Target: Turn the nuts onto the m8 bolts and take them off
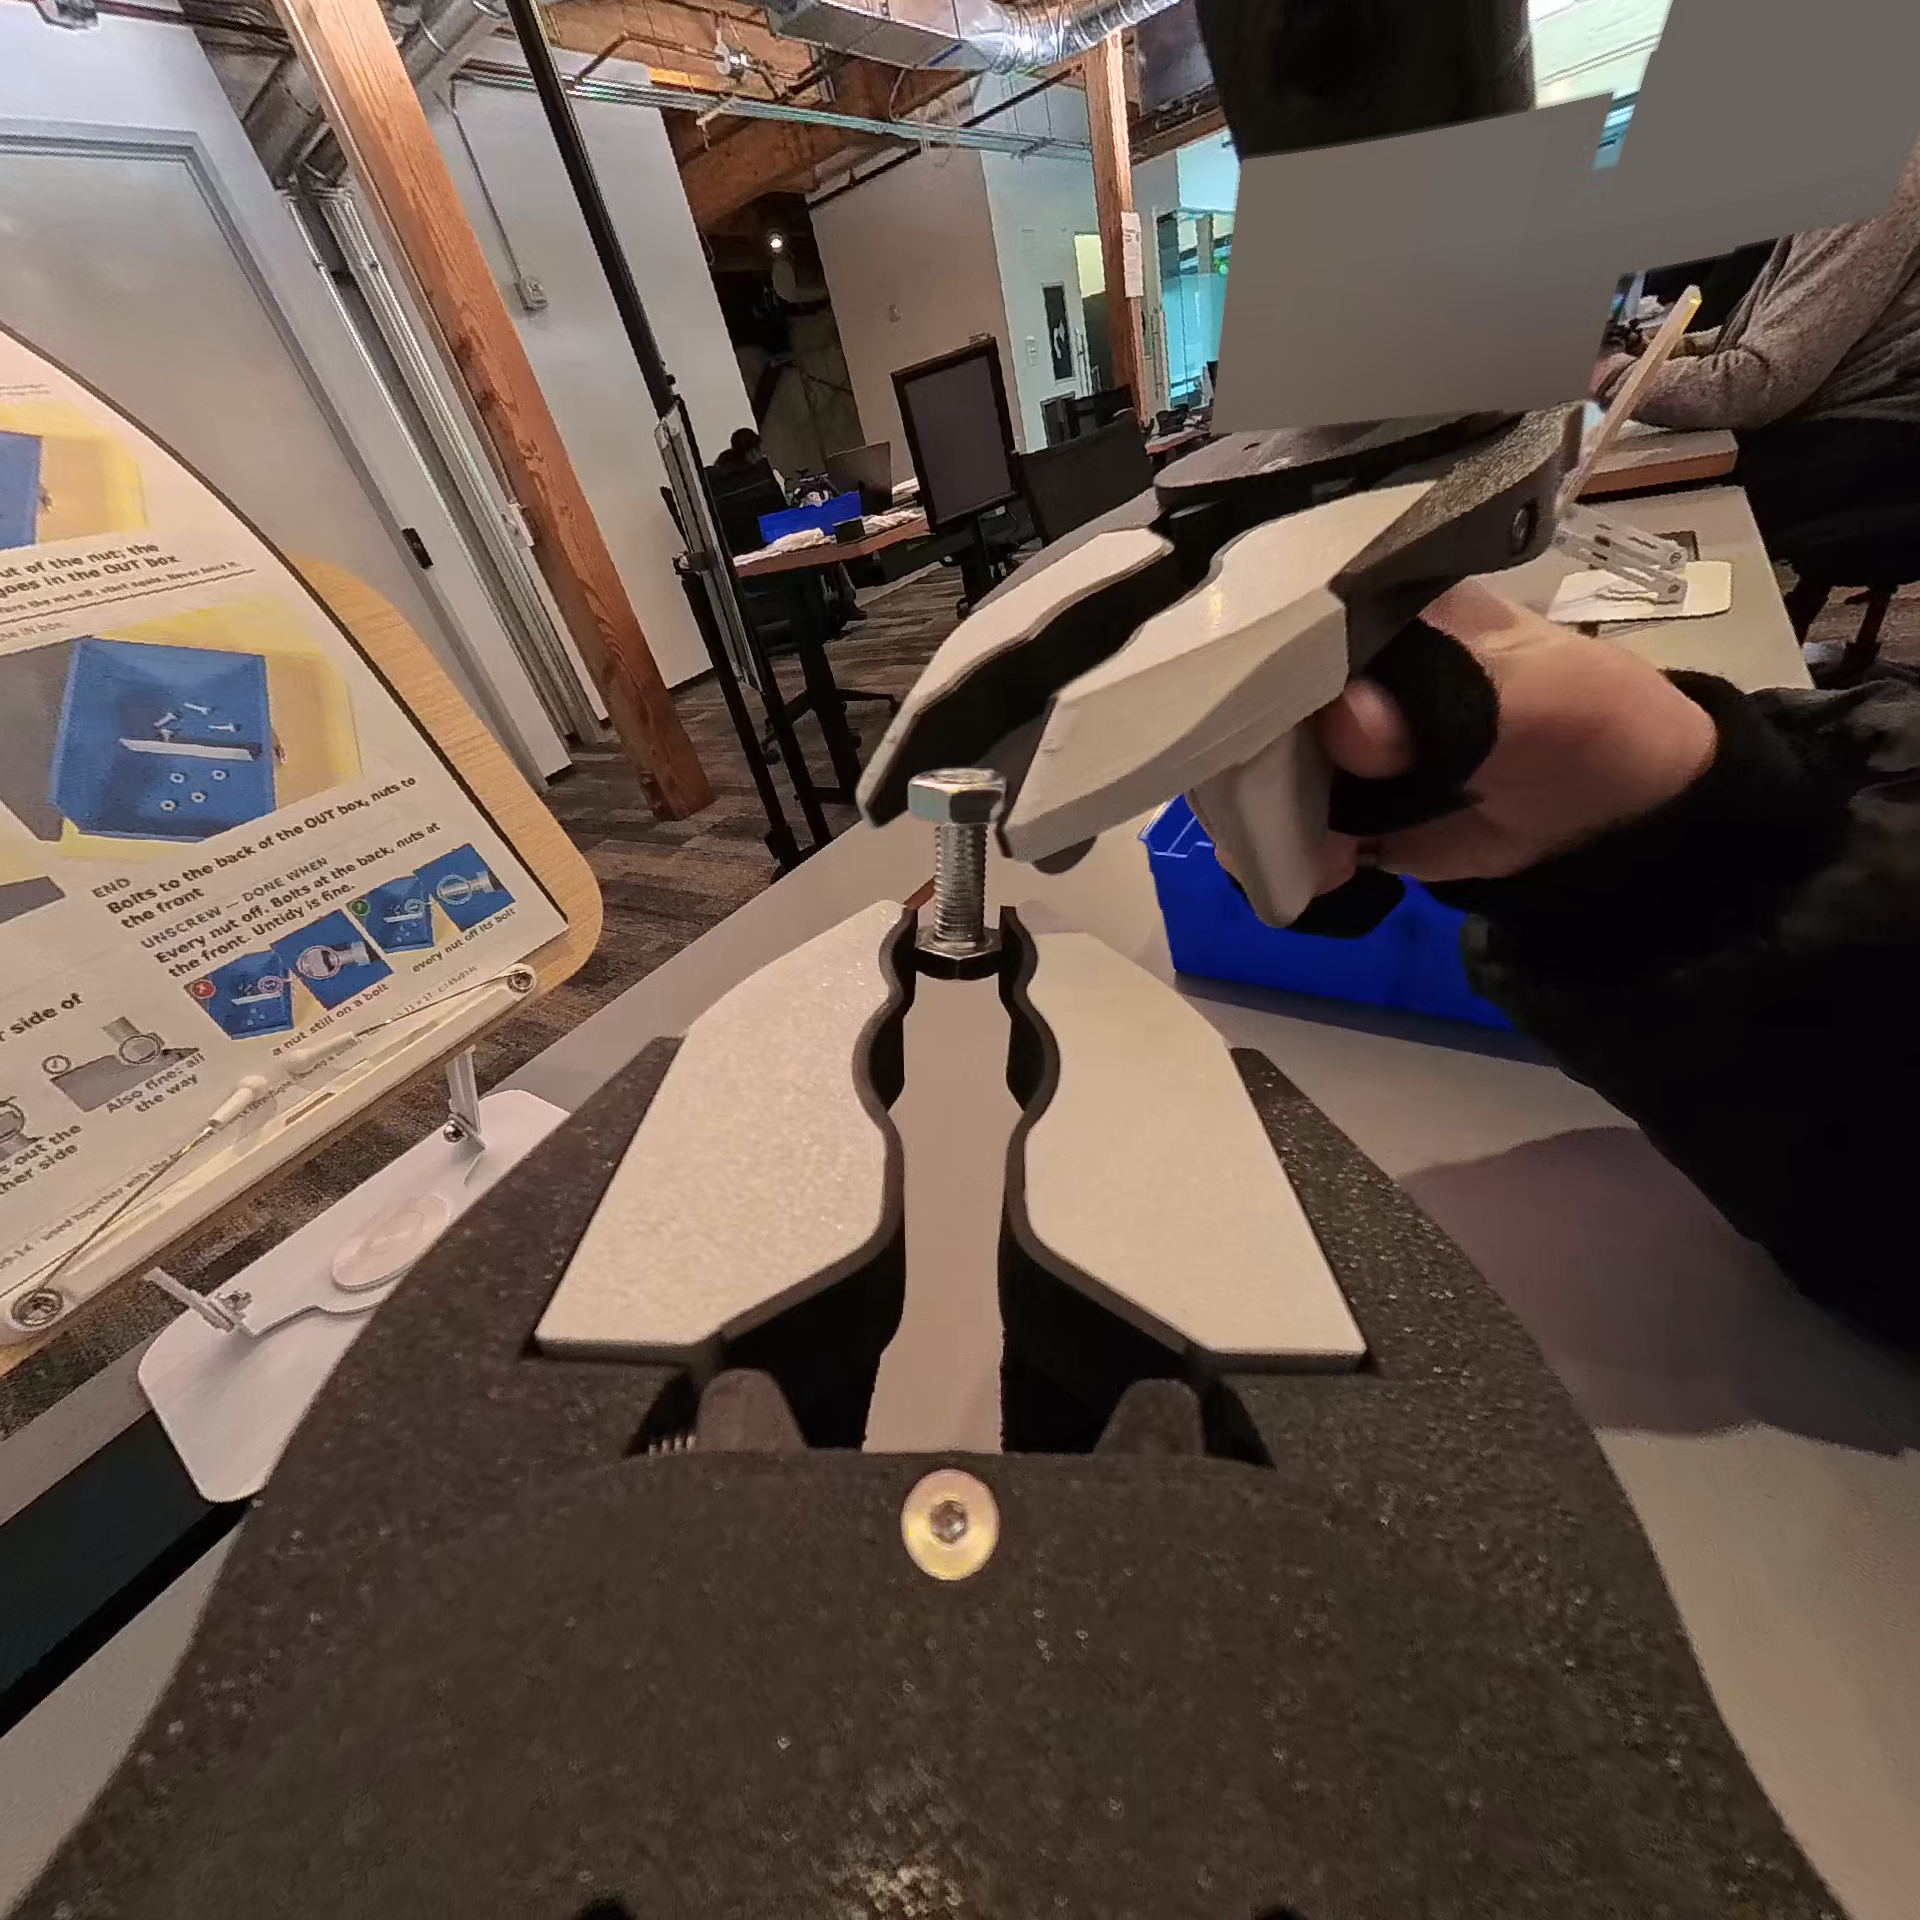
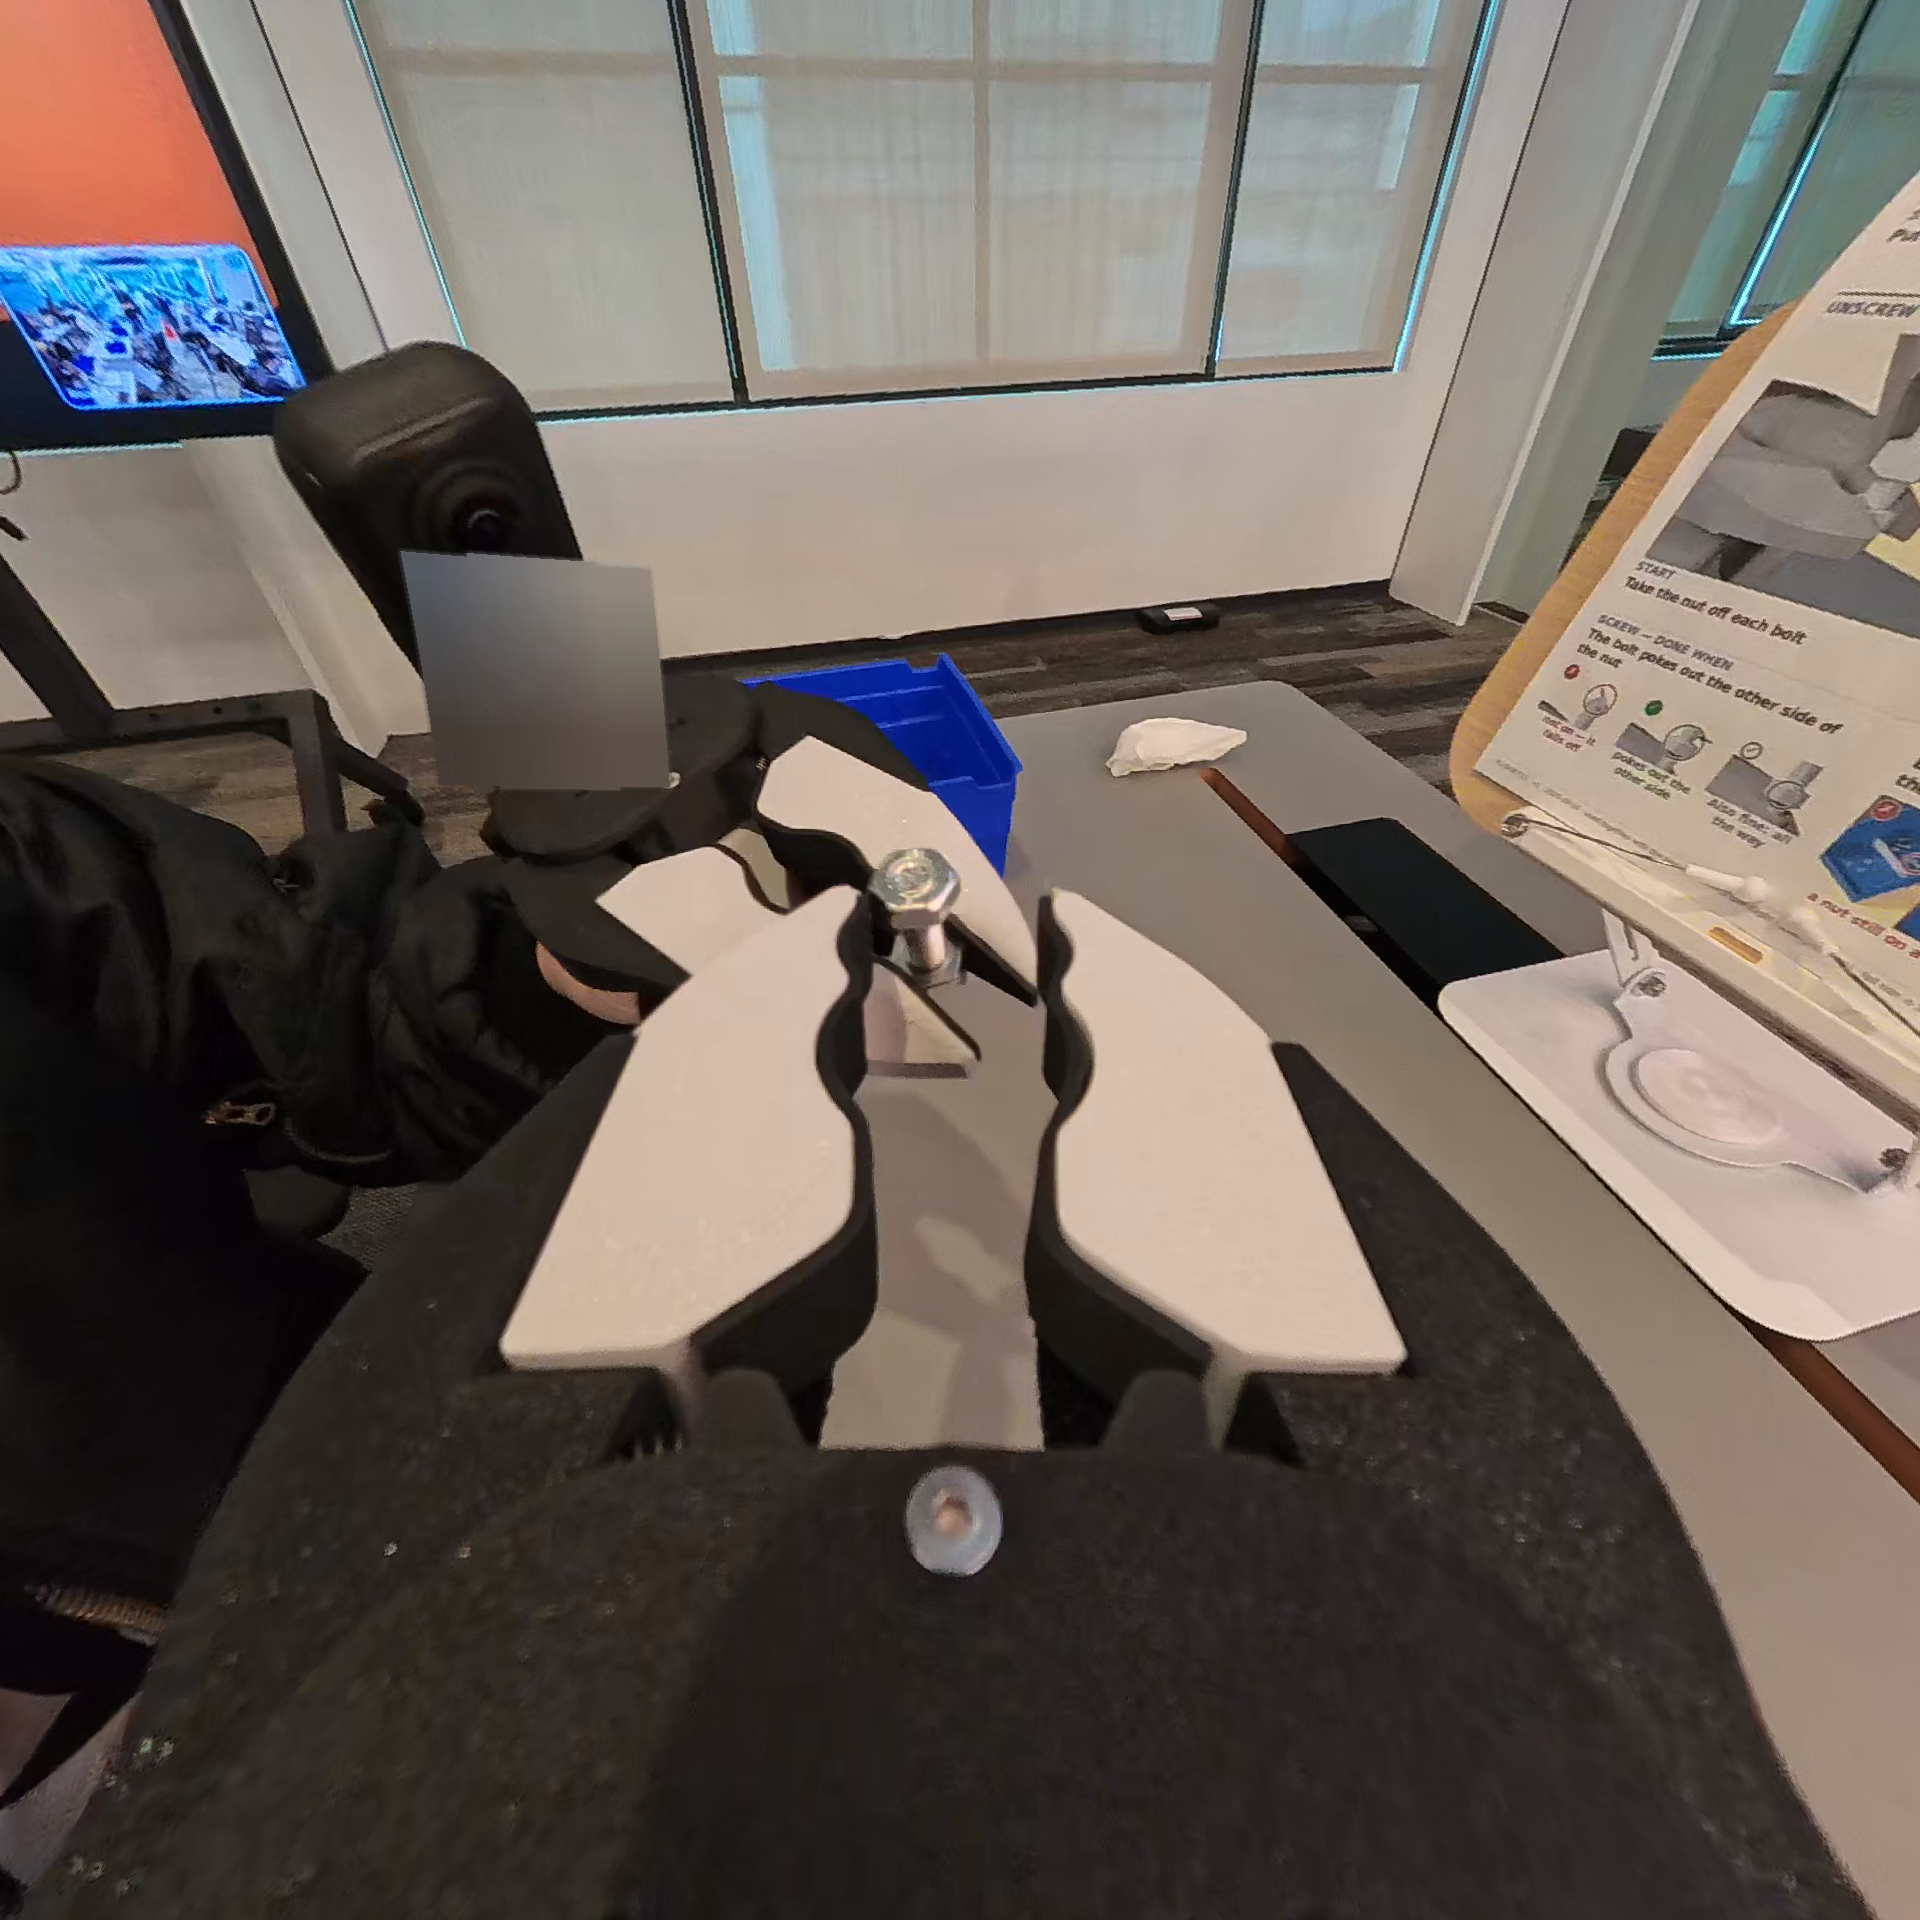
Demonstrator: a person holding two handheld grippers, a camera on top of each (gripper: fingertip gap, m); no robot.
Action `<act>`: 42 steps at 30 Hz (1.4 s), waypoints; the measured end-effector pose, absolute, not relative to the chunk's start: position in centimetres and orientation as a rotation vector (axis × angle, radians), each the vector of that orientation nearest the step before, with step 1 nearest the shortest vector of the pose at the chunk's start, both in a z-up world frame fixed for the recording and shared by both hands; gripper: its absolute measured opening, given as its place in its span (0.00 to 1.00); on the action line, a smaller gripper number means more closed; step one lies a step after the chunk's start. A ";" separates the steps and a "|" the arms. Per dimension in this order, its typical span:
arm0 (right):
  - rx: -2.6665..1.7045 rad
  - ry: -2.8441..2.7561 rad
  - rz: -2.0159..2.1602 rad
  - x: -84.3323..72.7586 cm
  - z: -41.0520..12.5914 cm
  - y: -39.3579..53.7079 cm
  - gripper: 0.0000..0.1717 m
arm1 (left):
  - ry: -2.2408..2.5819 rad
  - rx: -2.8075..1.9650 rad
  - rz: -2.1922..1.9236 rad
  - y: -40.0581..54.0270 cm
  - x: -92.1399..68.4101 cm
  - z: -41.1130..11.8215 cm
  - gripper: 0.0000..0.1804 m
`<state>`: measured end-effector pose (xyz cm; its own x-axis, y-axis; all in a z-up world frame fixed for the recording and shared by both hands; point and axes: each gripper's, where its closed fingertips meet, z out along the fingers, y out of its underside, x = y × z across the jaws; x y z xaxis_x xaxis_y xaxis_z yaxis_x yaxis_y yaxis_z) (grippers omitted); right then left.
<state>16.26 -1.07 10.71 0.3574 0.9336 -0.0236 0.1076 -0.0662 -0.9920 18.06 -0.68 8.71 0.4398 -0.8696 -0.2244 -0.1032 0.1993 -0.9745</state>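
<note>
So rn my left claw (image 1: 951, 935) is pinched on the nut (image 1: 954, 943) near the bottom of the bolt (image 1: 956, 868), tips narrow w/ both sides pressing on the nut's flats, and the bolt stands upright out of it, head up. My right claw (image 1: 940, 805) is up at the bolt head (image 1: 956, 795), jaws spread wider than the head; there's daylight on both sides in the left view, so it's got nothing yet. In the right view the head (image 2: 914, 883) sits up against my left-hand fingertip w/ an obvious gap to the other one, so I'm off-center. Whole thing is held in the air over the gray table (image 2: 1195, 883), blue bin (image 2: 935, 727) behind. Can't tell for sure if this nut's going on or off, but either way the next bit imo is grabbing the head and spinning. Tips: slide the right claw sideways so the head sits mid-gap before closing, else one finger shoves the bolt and cocks it in the threads. Close on two opposite flats, not corners, or it'll slip. Keep the left squeeze steady so the nut can't spin along. Turn around the bolt's own axis, small twists, let go, re-grab. Stay over the table in case smth drops.
</note>
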 end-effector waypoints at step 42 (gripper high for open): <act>-1.041 -1.702 0.805 16.6 7.4 -9.3 0.09 | 1.623 -1.295 -1.655 -10.9 18.4 4.8 0.08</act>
